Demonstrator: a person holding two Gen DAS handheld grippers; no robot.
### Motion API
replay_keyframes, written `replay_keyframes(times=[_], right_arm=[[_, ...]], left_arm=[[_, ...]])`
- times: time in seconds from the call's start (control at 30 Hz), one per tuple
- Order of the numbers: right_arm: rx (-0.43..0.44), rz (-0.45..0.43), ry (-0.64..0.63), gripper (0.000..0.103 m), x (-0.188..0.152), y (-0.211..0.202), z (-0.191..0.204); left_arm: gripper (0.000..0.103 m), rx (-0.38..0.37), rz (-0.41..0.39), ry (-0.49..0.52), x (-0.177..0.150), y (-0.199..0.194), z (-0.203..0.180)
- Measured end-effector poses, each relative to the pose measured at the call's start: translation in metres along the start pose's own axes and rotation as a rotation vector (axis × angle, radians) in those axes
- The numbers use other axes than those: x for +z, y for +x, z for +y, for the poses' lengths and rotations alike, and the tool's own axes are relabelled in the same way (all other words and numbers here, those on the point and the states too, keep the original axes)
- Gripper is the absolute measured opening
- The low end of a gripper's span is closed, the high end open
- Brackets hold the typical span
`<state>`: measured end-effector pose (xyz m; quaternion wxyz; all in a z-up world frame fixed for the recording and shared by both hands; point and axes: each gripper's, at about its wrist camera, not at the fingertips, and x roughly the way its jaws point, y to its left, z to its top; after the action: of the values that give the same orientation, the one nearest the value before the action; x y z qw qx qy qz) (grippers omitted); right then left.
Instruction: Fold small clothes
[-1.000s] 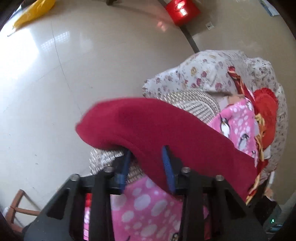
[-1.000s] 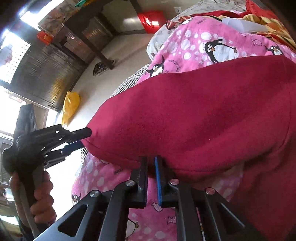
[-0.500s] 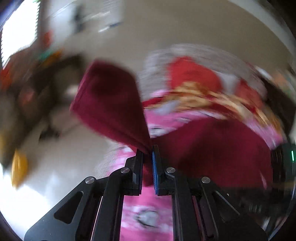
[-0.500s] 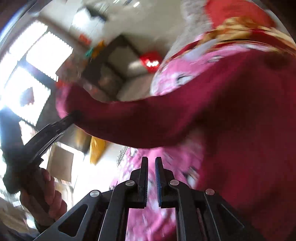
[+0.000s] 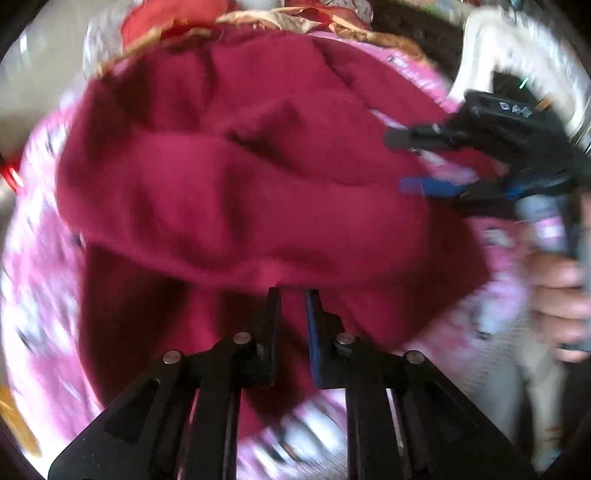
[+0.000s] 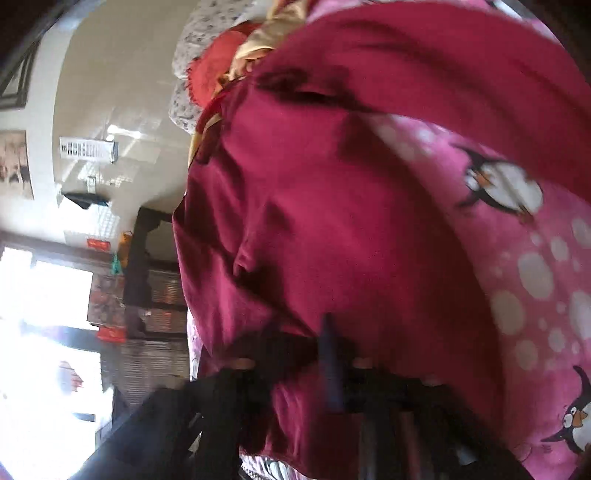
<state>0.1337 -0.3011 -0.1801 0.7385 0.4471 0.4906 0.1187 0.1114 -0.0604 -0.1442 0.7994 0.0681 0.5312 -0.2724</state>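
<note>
A dark red garment [image 5: 240, 177] lies bunched and folded over on a pink penguin-print blanket [image 5: 40, 280]. My left gripper [image 5: 291, 295] sits at its near edge, fingers a small gap apart, with the folded edge just ahead of the tips; no cloth shows between them. My right gripper [image 5: 402, 162] shows at the right of the left wrist view, fingers apart and empty, over the garment's right side. In the right wrist view the garment [image 6: 332, 221] fills the middle, and the blurred right gripper [image 6: 303, 332] hovers over it.
The pink blanket [image 6: 535, 266] covers the work surface. Red and gold fabrics [image 5: 177, 22] and a floral cloth [image 6: 199, 40] lie beyond the garment. A tiled floor [image 6: 110, 92], dark furniture [image 6: 144, 266] and bright windows are at the left of the right wrist view.
Both grippers swung the held edge of the red garment over and laid it down on itself. The right gripper has opened and let go; the left one has parted slightly.
</note>
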Motion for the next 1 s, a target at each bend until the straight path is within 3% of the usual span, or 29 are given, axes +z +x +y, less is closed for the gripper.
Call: replay_keyframes(times=[0.03, 0.07, 0.13, 0.23, 0.3, 0.37, 0.4, 0.43, 0.53, 0.63, 0.7, 0.77, 0.83, 0.9, 0.93, 0.97, 1.0], right_arm=[[0.007, 0.003, 0.004, 0.070, 0.001, 0.000, -0.006], [0.035, 0.007, -0.008, 0.077, -0.001, 0.002, -0.003], [0.072, 0.029, -0.041, 0.077, -0.003, 0.003, 0.005], [0.036, 0.087, -0.114, 0.077, -0.008, 0.011, 0.016], [-0.040, 0.121, -0.152, 0.070, -0.006, 0.026, 0.022], [-0.116, 0.186, -0.193, 0.030, -0.014, 0.044, 0.024], [-0.155, 0.194, -0.205, 0.024, -0.014, 0.049, 0.028], [-0.182, 0.195, -0.225, 0.009, -0.015, 0.048, 0.034], [-0.120, 0.119, -0.268, 0.006, -0.019, 0.007, 0.057], [-0.179, 0.045, -0.318, 0.005, -0.023, -0.031, 0.069], [-0.234, 0.068, -0.317, 0.006, -0.021, -0.020, 0.054], [-0.305, 0.148, -0.277, 0.006, -0.017, 0.004, 0.027], [-0.298, 0.140, -0.248, 0.007, -0.020, -0.002, 0.014], [-0.219, 0.082, -0.221, 0.022, -0.024, -0.032, 0.014], [-0.223, 0.036, -0.206, 0.059, -0.026, -0.051, 0.013], [-0.236, -0.012, -0.195, 0.088, -0.030, -0.064, 0.008], [-0.243, -0.047, -0.189, 0.087, -0.033, -0.076, 0.005]], left_arm=[[0.020, -0.034, -0.005, -0.030, -0.006, -0.011, 0.004], [0.023, -0.036, -0.025, -0.044, -0.010, -0.021, 0.006], [0.045, -0.013, -0.051, -0.085, -0.015, -0.035, 0.010], [0.053, -0.007, -0.065, -0.176, -0.011, -0.041, 0.020], [0.053, 0.019, -0.053, -0.239, -0.004, -0.040, 0.033], [0.053, 0.058, -0.038, -0.297, 0.004, -0.038, 0.048], [0.053, 0.062, -0.042, -0.321, 0.007, -0.043, 0.056], [0.053, 0.073, -0.057, -0.326, 0.010, -0.050, 0.062], [0.054, 0.132, -0.092, -0.353, -0.002, -0.071, 0.083], [0.056, 0.132, -0.048, -0.417, -0.017, -0.062, 0.106], [0.056, 0.109, 0.008, -0.459, -0.026, -0.050, 0.113], [0.056, 0.085, 0.052, -0.466, -0.036, -0.042, 0.113], [0.056, 0.105, 0.057, -0.435, -0.042, -0.044, 0.109], [0.056, 0.094, 0.061, -0.430, -0.053, -0.046, 0.109], [0.056, 0.082, 0.075, -0.443, -0.058, -0.043, 0.112], [0.056, 0.067, 0.087, -0.460, -0.063, -0.040, 0.116], [0.056, 0.052, 0.092, -0.472, -0.065, -0.037, 0.119]])
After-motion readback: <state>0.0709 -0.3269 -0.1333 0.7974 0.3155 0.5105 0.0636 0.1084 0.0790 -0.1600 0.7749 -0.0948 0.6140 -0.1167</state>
